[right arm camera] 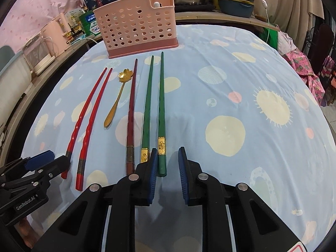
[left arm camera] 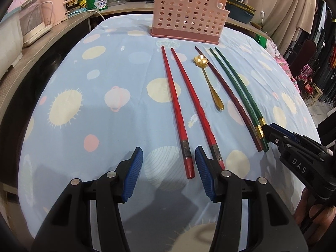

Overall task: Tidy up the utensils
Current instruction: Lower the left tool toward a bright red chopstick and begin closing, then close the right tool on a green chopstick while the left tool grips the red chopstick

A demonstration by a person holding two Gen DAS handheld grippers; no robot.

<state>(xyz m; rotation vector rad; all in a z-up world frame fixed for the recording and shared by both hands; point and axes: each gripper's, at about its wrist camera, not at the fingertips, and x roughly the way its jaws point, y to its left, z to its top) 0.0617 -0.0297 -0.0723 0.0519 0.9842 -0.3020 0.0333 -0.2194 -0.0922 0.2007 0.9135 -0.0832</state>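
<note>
The left gripper (left arm camera: pixel 169 161) is hanging nearest the lens in its own view, jaws spread wide and gripping nothing, with the thick end of one red chopstick (left arm camera: pixel 177 113) lying between the blue pads (left arm camera: pixel 134 174) and the other red chopstick (left arm camera: pixel 194 107) running just past the right-hand pad. The right gripper (right arm camera: pixel 168 163) is likewise standing open and empty, its pads straddling the butt of the right-hand green chopstick (right arm camera: pixel 161 113), while the second green chopstick (right arm camera: pixel 147 109) is passing just outside its left pad.

To do this pick-up well (judging from the layout alone), each gripper should be settling squarely over a single stick near its banded end, closing only once the neighbouring stick is clear of the pads, since the pairs are lying close together on the soft blue cloth (right arm camera: pixel 241 79).

Further out, a dark red chopstick (right arm camera: pixel 131 113) and a gold spoon (right arm camera: pixel 116 103) are lying between the two pairs. Beyond them all, the pink holder (right arm camera: pixel 136 29) is standing upright at the far edge, waiting to receive the utensils.
</note>
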